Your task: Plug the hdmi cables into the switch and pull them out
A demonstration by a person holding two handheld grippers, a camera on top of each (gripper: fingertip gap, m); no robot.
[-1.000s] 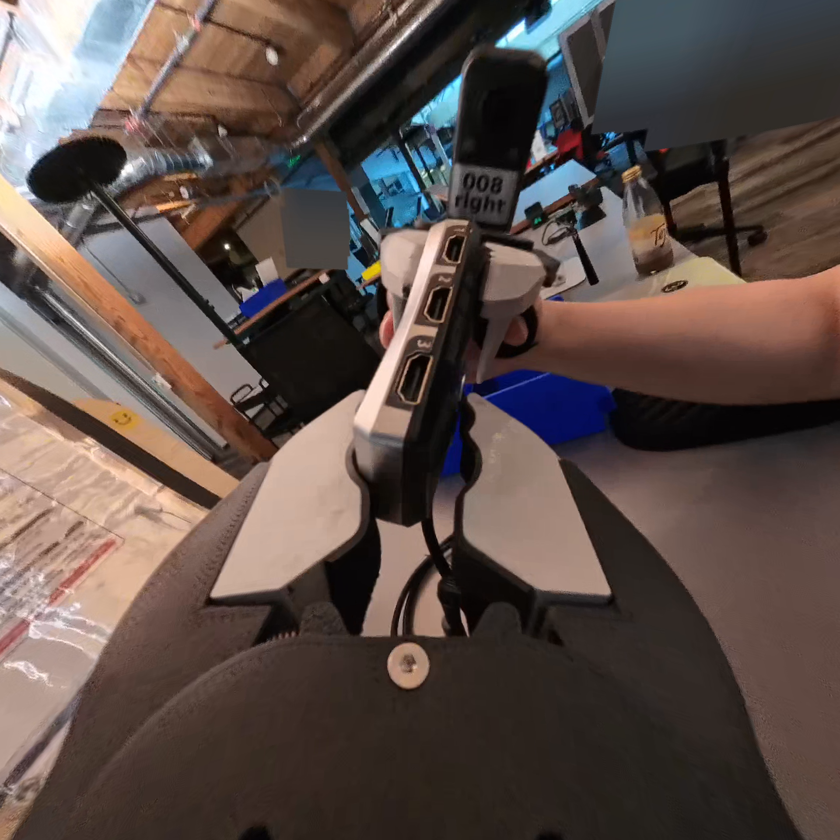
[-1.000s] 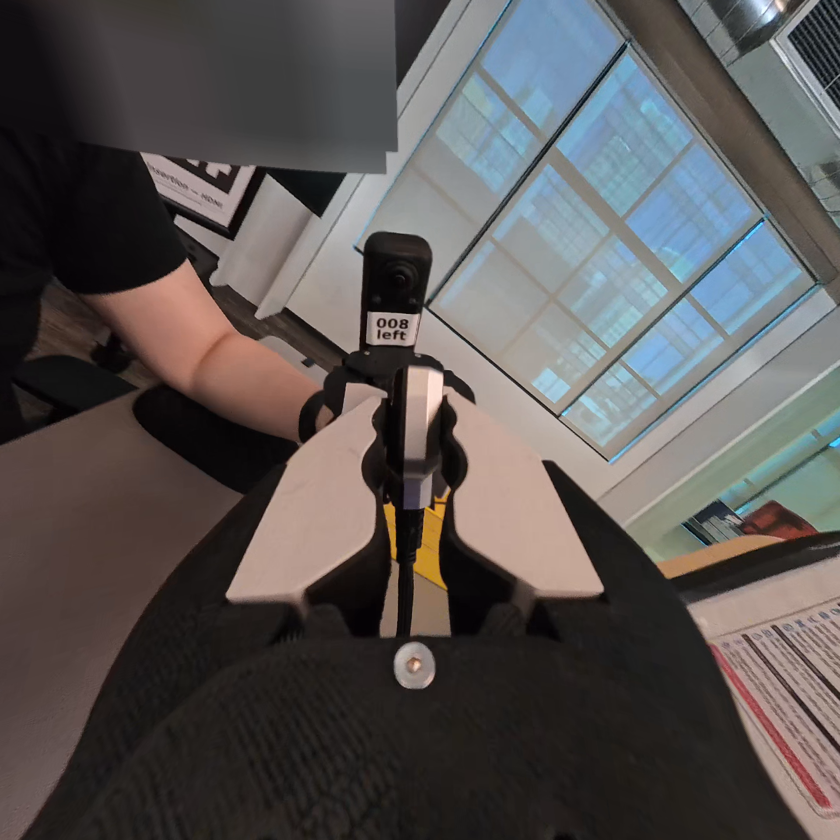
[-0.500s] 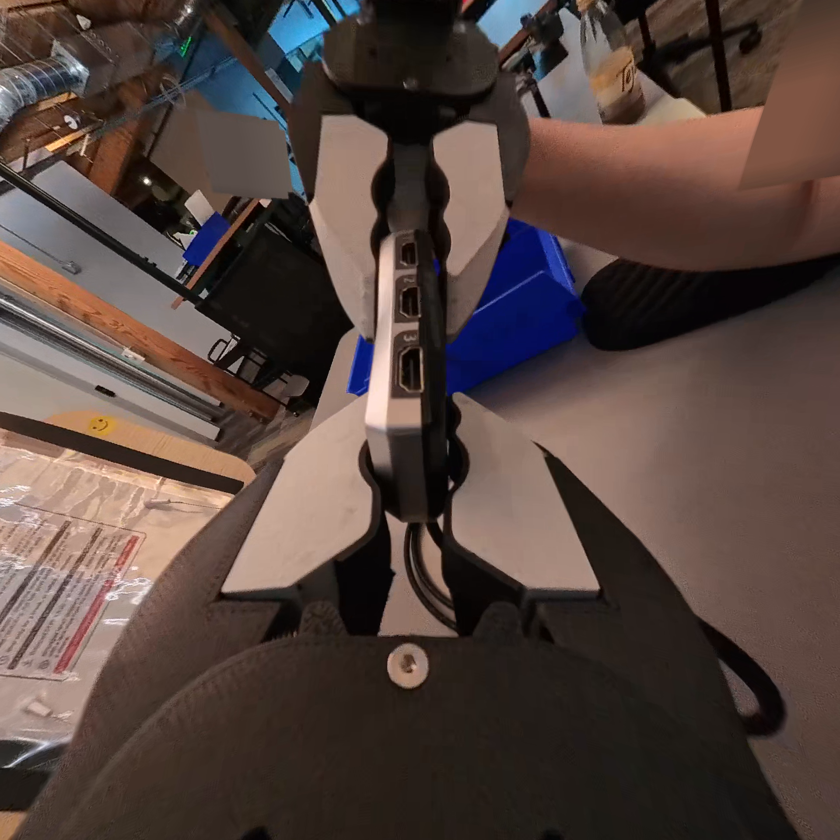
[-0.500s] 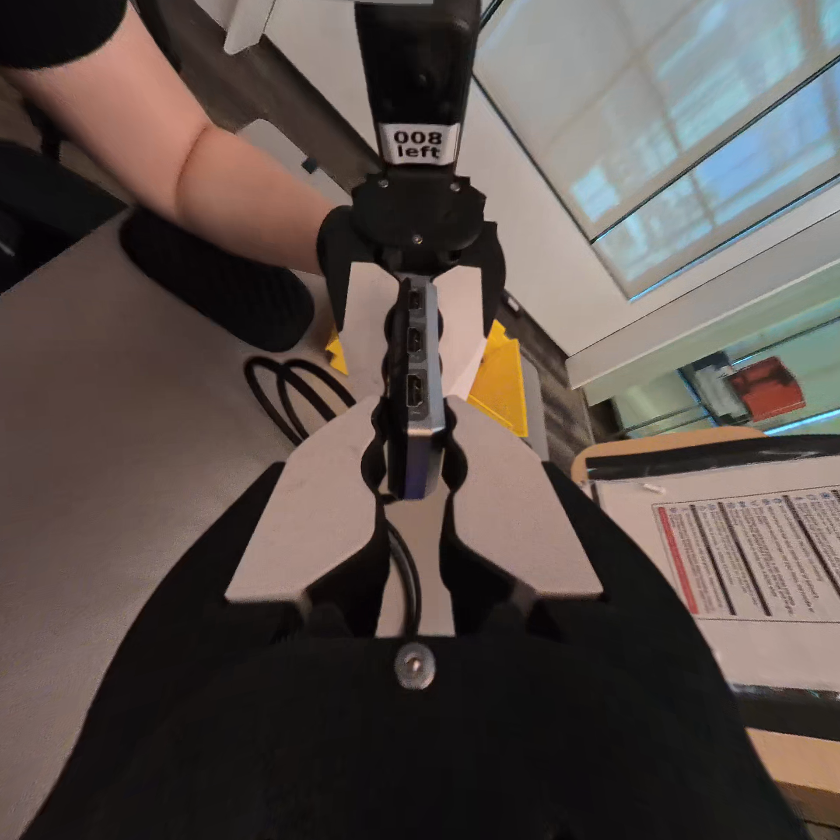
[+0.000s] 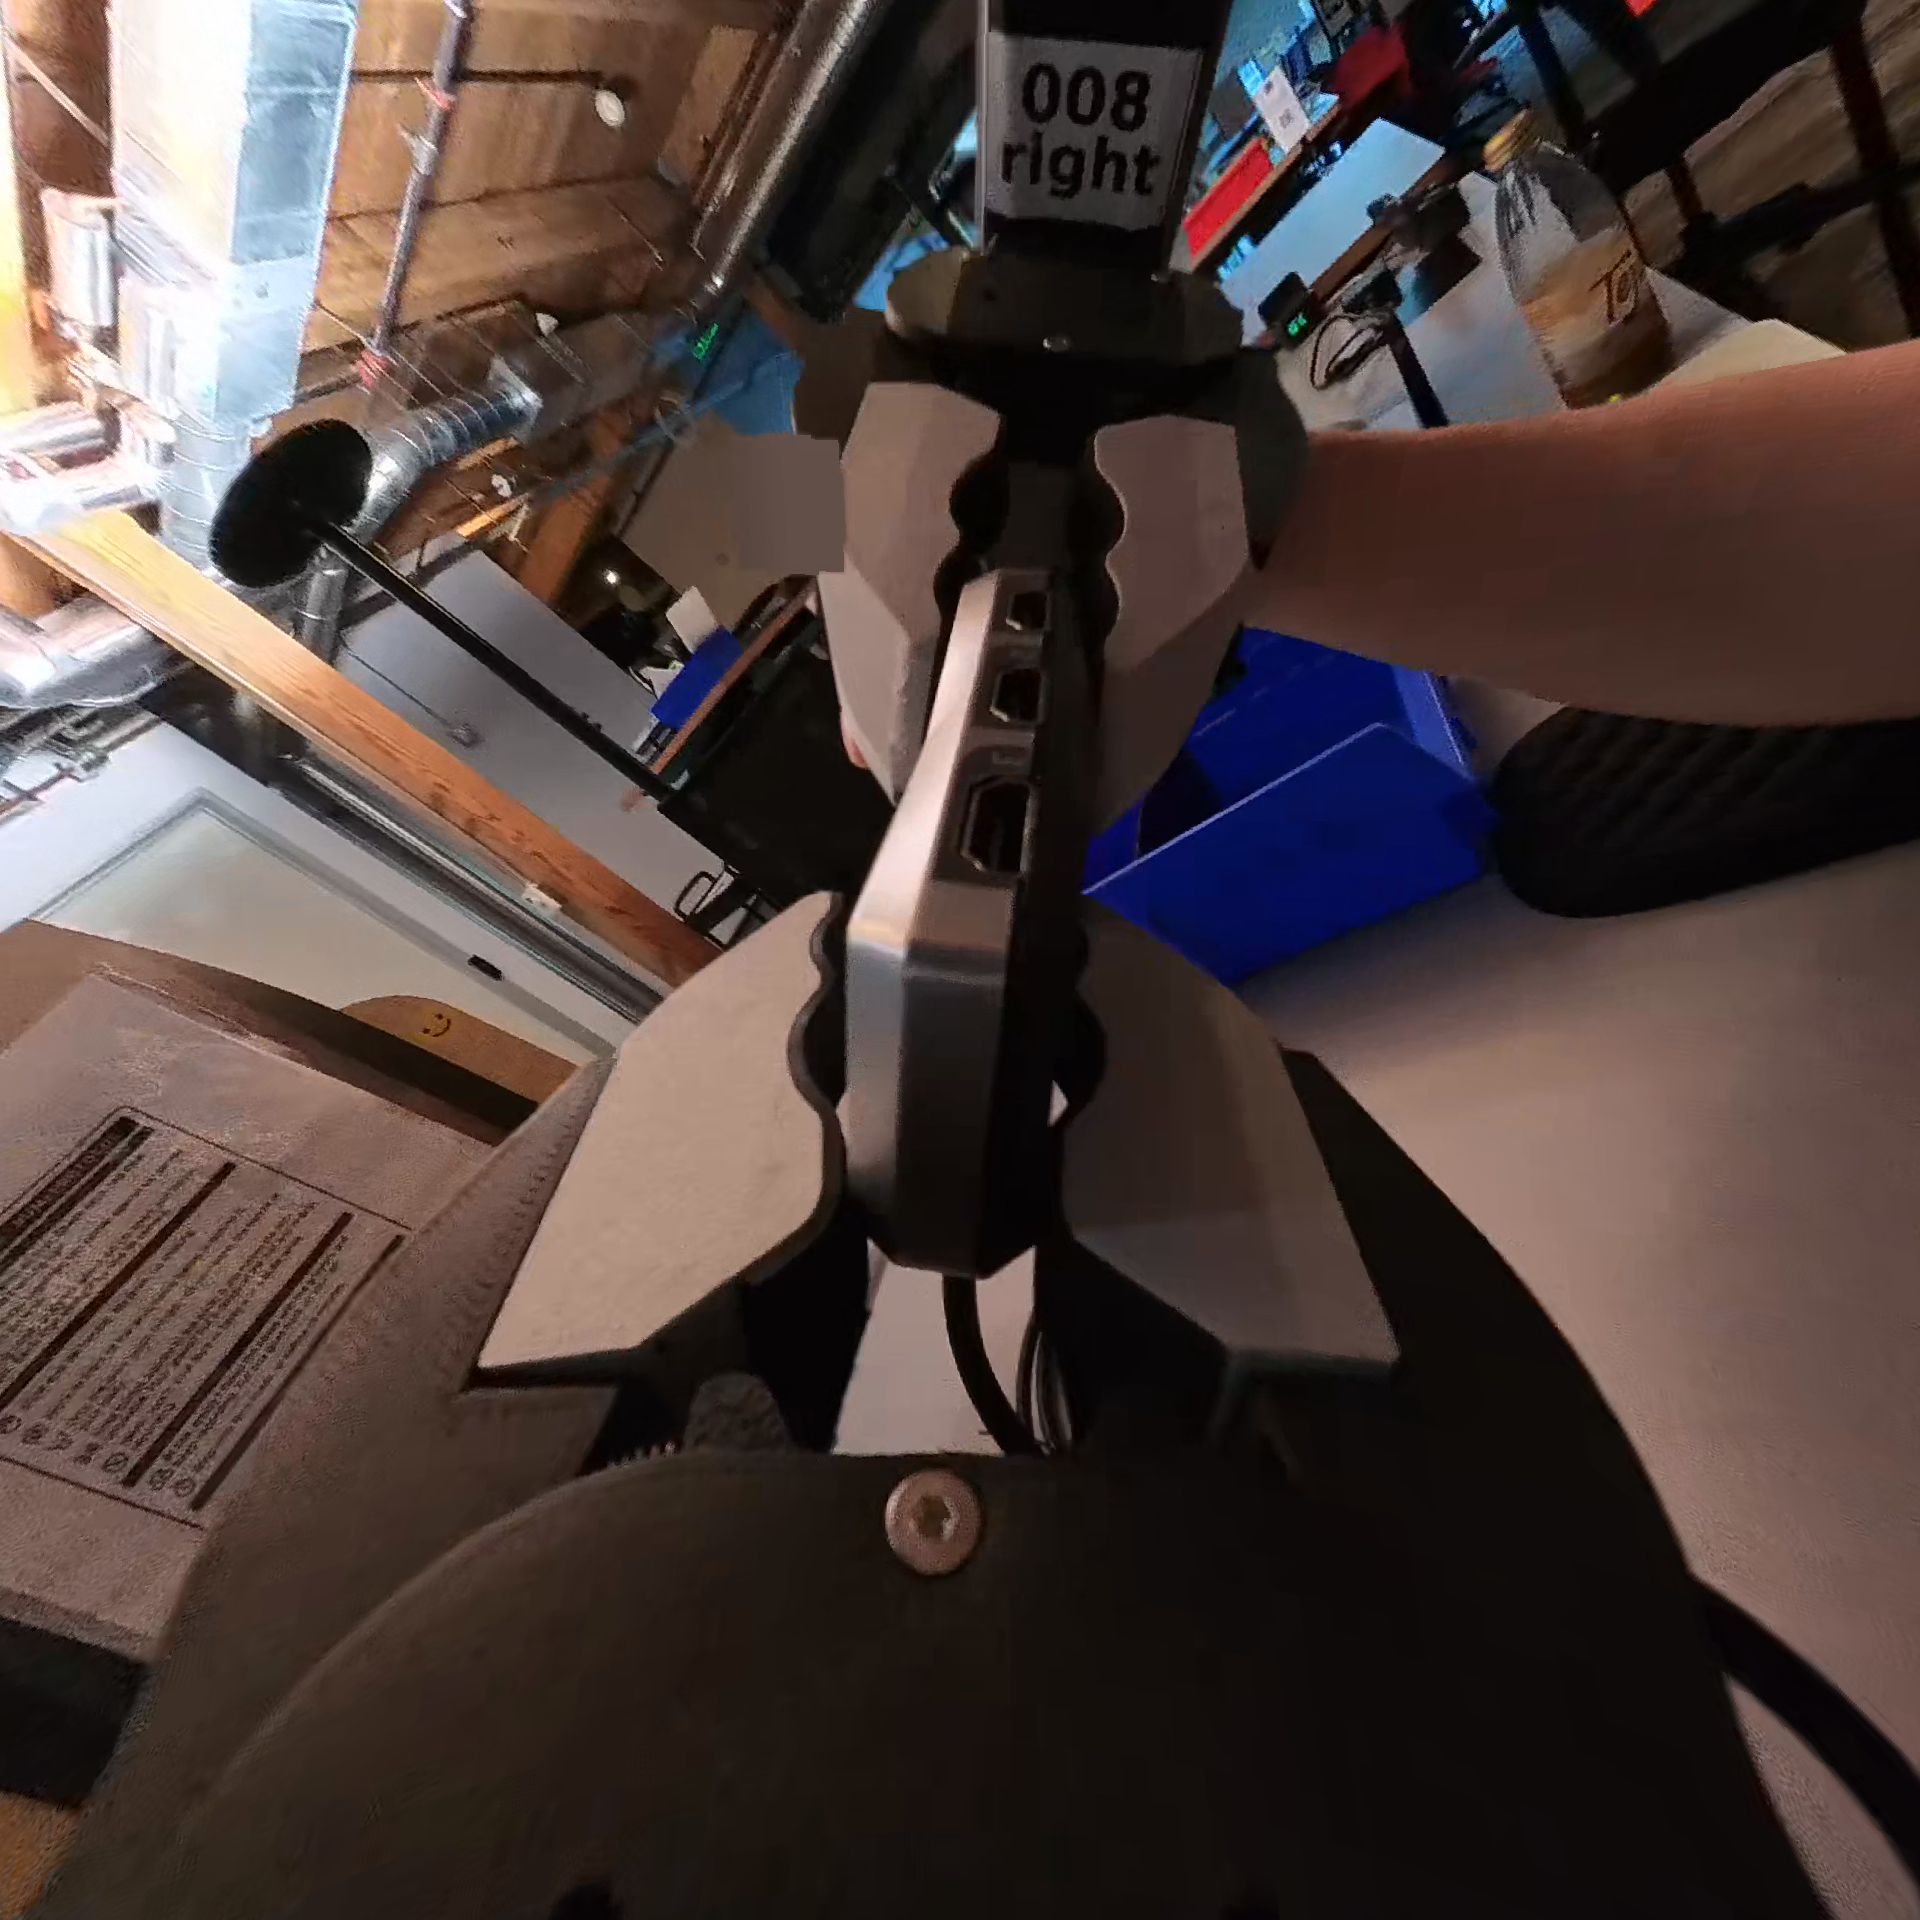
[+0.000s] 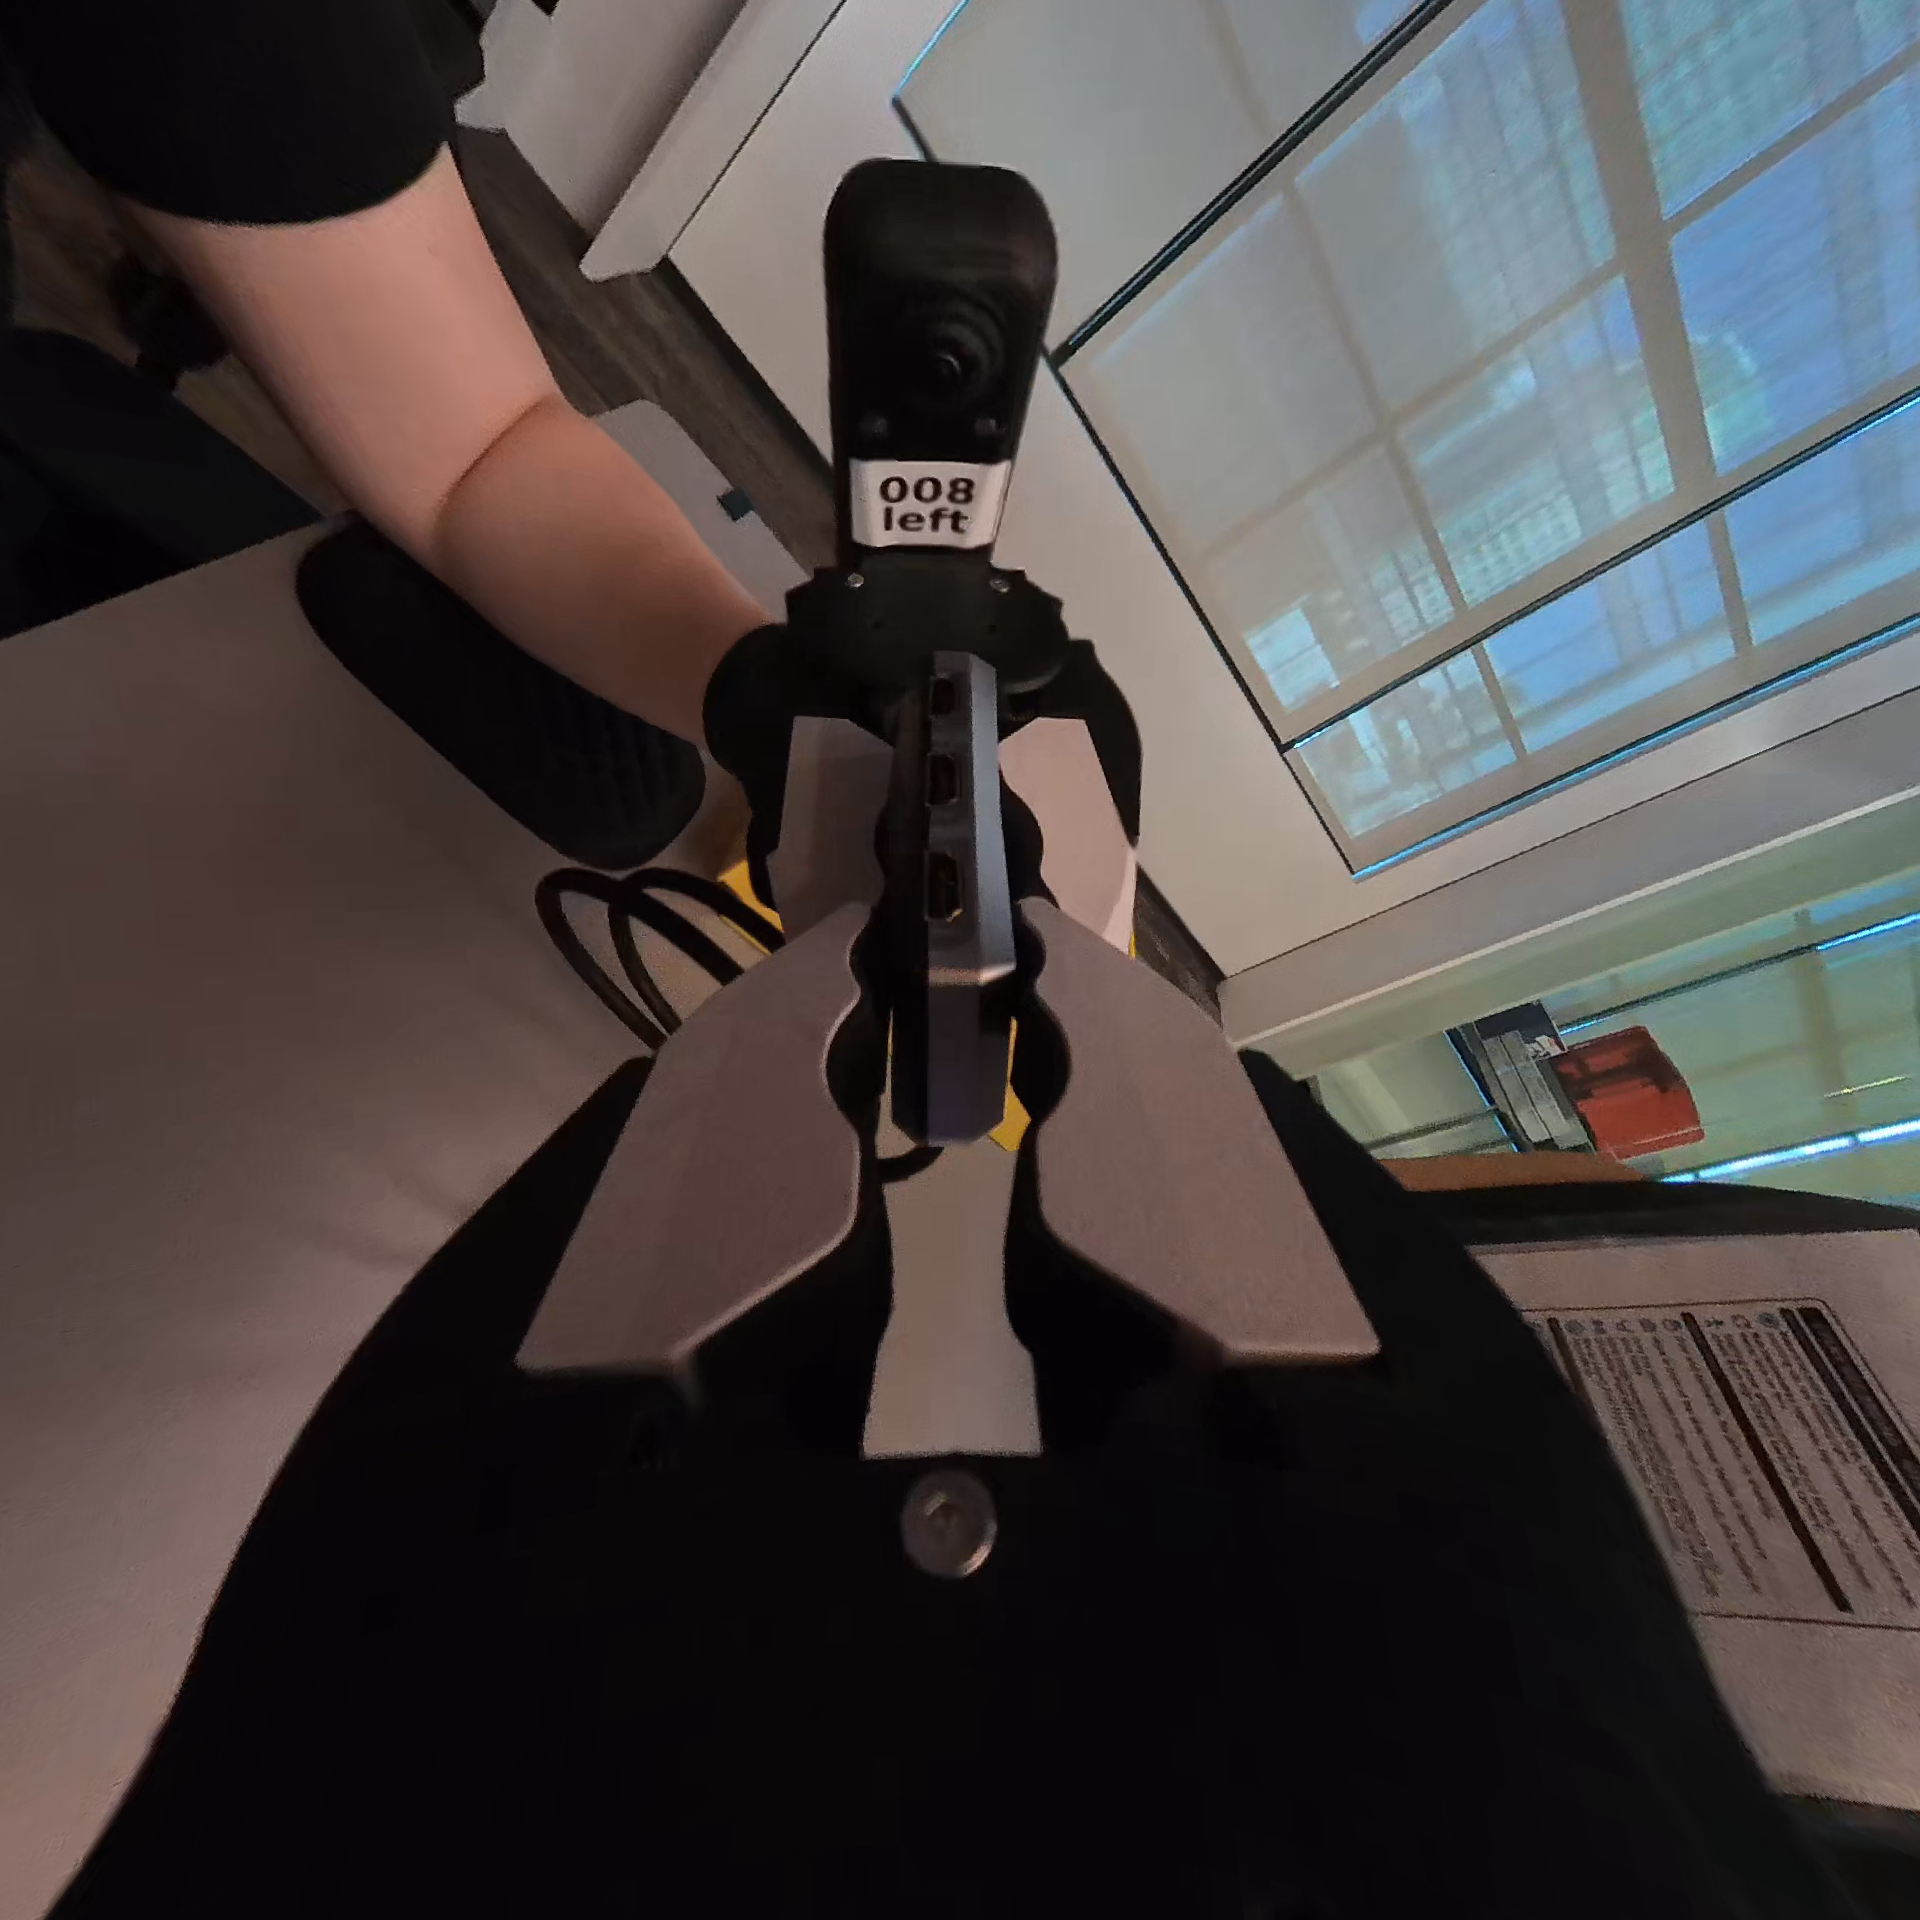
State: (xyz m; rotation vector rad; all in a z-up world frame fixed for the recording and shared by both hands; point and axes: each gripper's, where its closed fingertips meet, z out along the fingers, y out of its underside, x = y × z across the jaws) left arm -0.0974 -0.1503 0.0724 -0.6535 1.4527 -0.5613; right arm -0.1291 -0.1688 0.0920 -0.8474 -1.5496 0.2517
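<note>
Switch [image 5: 940,997], a slim grey box with three empty ports in a row along its narrow edge, hangs in the air above the pale counter [image 5: 1558,1195], held on edge between two claws that face each other. In the left wrist view the left claw [image 5: 951,1049] grips the near end of the box, both grey fingers [image 5: 707,1132] pressed against its flat sides, while the right claw [image 5: 1039,582] stands at the far end with its fingers on either side of it. From the right wrist view the right claw [image 6: 940,1029] has its fingertips close around the box's near end, but whether they press on it I cannot tell. A black cable [image 5: 977,1371] drops from the switch's underside, and loops of black cable [image 6: 623,935] lie on the counter below. A person's bare forearm [image 5: 1558,561] runs behind the right claw. Farther off sit a blue bin [image 5: 1309,842], a black padded rest [image 5: 1704,821], a yellow object [image 6: 753,894], a clear bottle [image 5: 1558,208] and a printed sheet [image 6: 1714,1455].
</note>
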